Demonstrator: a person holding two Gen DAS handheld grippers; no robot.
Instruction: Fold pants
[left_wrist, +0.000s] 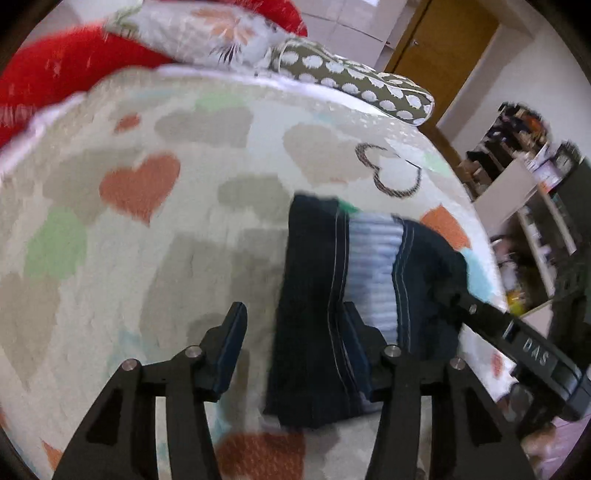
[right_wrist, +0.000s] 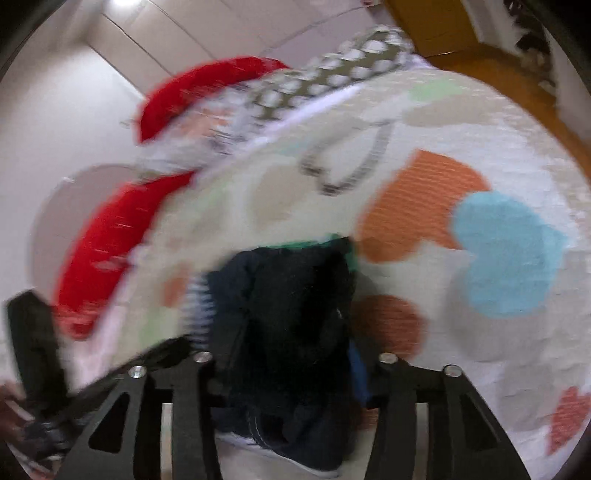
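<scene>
Left wrist view: the pants (left_wrist: 332, 306) lie folded into a narrow dark bundle on the heart-print bed (left_wrist: 147, 240), at five o'clock from its middle. The left tool (left_wrist: 295, 354) stands released, one finger over the cloth. Pillows (left_wrist: 351, 81) lie at twelve, shelves (left_wrist: 535, 206) at three.

Right wrist view: the right tool (right_wrist: 291, 373) straddles the bundle (right_wrist: 288, 314); grasping or not, I cannot tell. Probably one last fold remains.

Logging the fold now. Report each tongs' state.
Left tongs: open, pants edge between them, not gripped.
Right tongs: closed on the bunched pants.
</scene>
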